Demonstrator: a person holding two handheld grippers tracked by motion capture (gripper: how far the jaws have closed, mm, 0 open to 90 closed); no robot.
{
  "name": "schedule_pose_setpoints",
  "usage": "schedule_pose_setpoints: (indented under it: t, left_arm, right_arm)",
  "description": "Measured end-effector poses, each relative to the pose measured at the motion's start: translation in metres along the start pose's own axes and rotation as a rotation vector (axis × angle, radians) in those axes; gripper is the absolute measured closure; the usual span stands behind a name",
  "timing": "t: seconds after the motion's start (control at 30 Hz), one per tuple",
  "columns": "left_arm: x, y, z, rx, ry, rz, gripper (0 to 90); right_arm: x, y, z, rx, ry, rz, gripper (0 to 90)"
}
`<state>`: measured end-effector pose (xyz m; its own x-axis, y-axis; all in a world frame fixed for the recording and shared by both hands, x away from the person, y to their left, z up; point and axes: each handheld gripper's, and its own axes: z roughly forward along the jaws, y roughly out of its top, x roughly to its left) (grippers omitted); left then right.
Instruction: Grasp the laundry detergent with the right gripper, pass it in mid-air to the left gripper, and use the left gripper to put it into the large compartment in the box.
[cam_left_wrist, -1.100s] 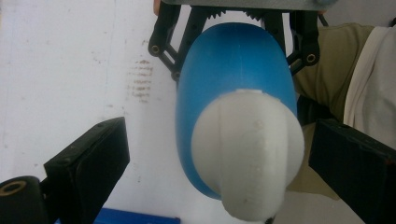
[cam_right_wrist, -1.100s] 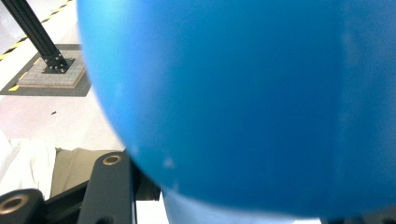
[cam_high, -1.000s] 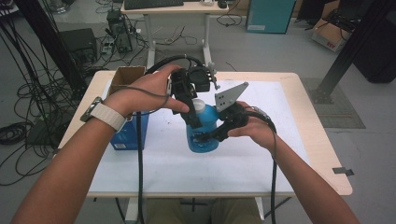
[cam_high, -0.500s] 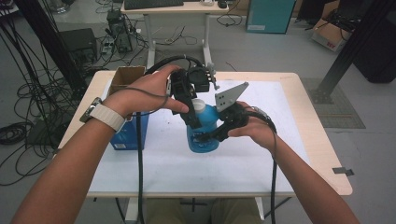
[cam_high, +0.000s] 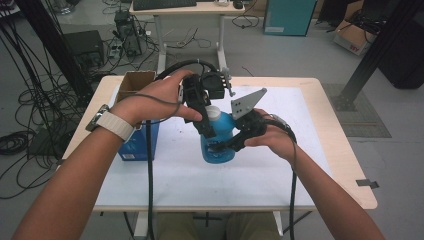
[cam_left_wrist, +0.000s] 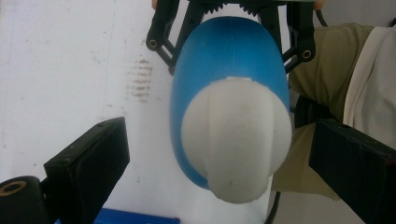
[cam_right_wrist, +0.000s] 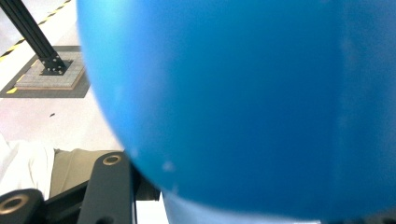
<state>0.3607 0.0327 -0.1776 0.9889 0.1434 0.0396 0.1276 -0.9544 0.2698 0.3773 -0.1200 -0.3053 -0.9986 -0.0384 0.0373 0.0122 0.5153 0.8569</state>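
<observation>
High view is showing me the table (cam_high: 310, 165), its white top lying under everything. Near its left edge a blue box (cam_high: 137, 142) is standing, with an open cardboard box (cam_high: 134, 80) behind it. At the middle, a blue bottle (cam_high: 220, 140) with a white cap (cam_left_wrist: 236, 140) is standing upright. My right gripper (cam_high: 227, 146) is clamping the bottle's body from the right side. My left gripper (cam_left_wrist: 219, 154) is hanging over the cap, jaws spread wide on either side, not touching it.
</observation>
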Motion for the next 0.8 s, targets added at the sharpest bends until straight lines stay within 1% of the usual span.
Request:
schedule_pose_setpoints:
  t: [0.03, 0.1, 0.13, 0.17, 0.2, 0.3, 0.33, 0.37, 0.4, 0.43, 0.53, 0.57, 0.6, 0.63, 0.67, 0.7, 0.8]
  left_arm:
    - [-0.0029, -0.0001, 0.0023, -0.036, -0.008, -0.044, 5.6]
    - [-0.0035, -0.0001, 0.0032, -0.040, -0.005, -0.048, 5.6]
    - [-0.0033, -0.0001, 0.0031, -0.038, -0.005, -0.046, 5.6]
    - [-0.0010, 0.0001, 0.0012, -0.011, -0.002, -0.013, 5.6]
    - [0.0017, 0.0007, -0.0012, 0.025, -0.002, 0.029, 5.6]
    - [0.0018, 0.0007, -0.0015, 0.028, -0.005, 0.029, 5.6]
    - [0.0005, 0.0004, -0.0005, 0.011, -0.007, 0.007, 5.6]
    - [0.0000, 0.0001, -0.0001, 0.005, -0.006, 0.000, 5.6]
    - [0.0019, 0.0003, -0.0019, 0.031, -0.003, 0.031, 5.6]
    - [0.0015, -0.0001, -0.0017, 0.024, -0.002, 0.026, 5.6]
    - [0.0012, -0.0003, -0.0017, 0.023, 0.000, 0.025, 5.6]
    - [0.0001, -0.0007, -0.0008, 0.007, -0.002, 0.006, 5.6]
    - [0.0013, -0.0005, -0.0017, 0.024, 0.000, 0.024, 5.7]
    - [-0.0015, -0.0009, 0.0006, -0.014, -0.006, -0.021, 5.6]
    - [-0.0015, -0.0009, 0.0006, -0.014, -0.006, -0.021, 5.7]
    - [0.0002, -0.0006, -0.0009, 0.009, -0.006, 0.007, 5.7]
    - [0.0001, -0.0006, -0.0008, 0.009, -0.004, 0.006, 5.7]
  right_arm:
    - [0.0001, -0.0001, -0.0003, 0.002, 0.002, 0.002, 43.1]
    - [-0.0002, -0.0001, -0.0003, 0.002, 0.005, -0.005, 43.2]
    - [0.0001, -0.0001, -0.0004, 0.004, 0.006, -0.002, 43.2]
    - [0.0000, -0.0001, -0.0002, 0.003, 0.005, -0.004, 43.2]
    - [0.0002, -0.0001, -0.0002, 0.002, 0.005, -0.004, 43.2]
    - [0.0002, -0.0001, -0.0001, 0.003, 0.005, -0.004, 43.2]
    - [0.0002, -0.0001, 0.0000, 0.002, 0.006, -0.004, 43.2]
    - [0.0002, -0.0001, 0.0001, 0.002, 0.006, -0.004, 43.2]
    - [0.0001, -0.0001, 0.0002, 0.002, 0.007, -0.004, 43.2]
    - [0.0005, 0.0001, 0.0003, 0.000, 0.007, 0.002, 43.2]
    - [0.0002, -0.0001, 0.0005, 0.003, 0.008, -0.008, 43.2]
    - [0.0001, -0.0002, 0.0005, 0.004, 0.009, -0.008, 43.2]
    - [0.0002, -0.0001, 0.0007, 0.003, 0.008, -0.009, 43.2]
    - [0.0001, -0.0001, 0.0007, 0.004, 0.008, -0.009, 43.2]
    - [0.0001, -0.0001, 0.0007, 0.004, 0.008, -0.009, 43.2]
    - [0.0004, 0.0001, 0.0007, 0.001, 0.008, -0.006, 43.2]
    - [0.0004, 0.0001, 0.0007, 0.001, 0.008, -0.006, 43.2]
